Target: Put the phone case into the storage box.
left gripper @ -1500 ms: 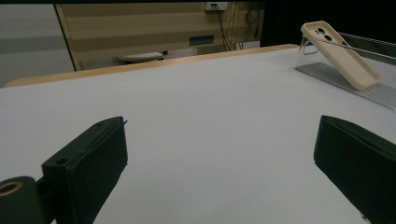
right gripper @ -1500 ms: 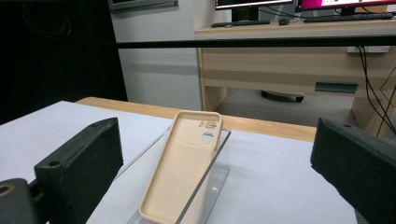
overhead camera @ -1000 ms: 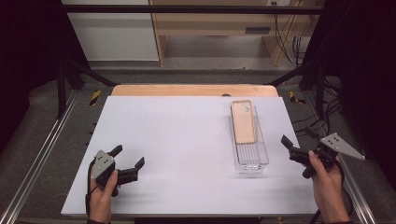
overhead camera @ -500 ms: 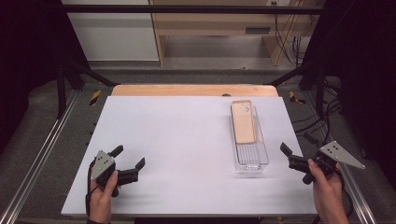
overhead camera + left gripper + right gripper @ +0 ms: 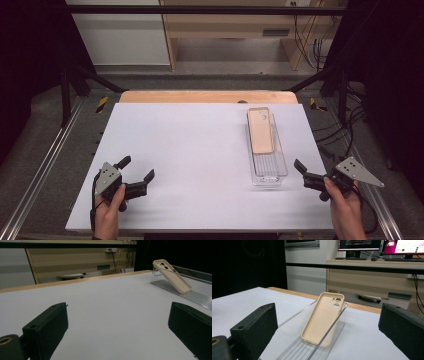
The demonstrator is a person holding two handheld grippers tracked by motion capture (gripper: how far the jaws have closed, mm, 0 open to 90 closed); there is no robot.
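We note the right gripper (image 5: pixel 311 176) has drawn back slightly from the clear tray (image 5: pixel 280 172), jaws released; phone case (image 5: pixel 261 131) leans inside it; left gripper (image 5: pixel 134 173) released, idle on worktop (image 5: pixel 200 145); approach pending

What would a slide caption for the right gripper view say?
Open right gripper faces a beige phone case leaning tilted inside a clear tray on the white table.

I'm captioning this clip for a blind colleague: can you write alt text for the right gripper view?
A beige phone case leans tilted in a clear plastic tray, its upper end propped on the tray's far rim, on a white table. The open black jaws of the right hand-held gripper frame it from below; a wooden desk with monitors stands behind.
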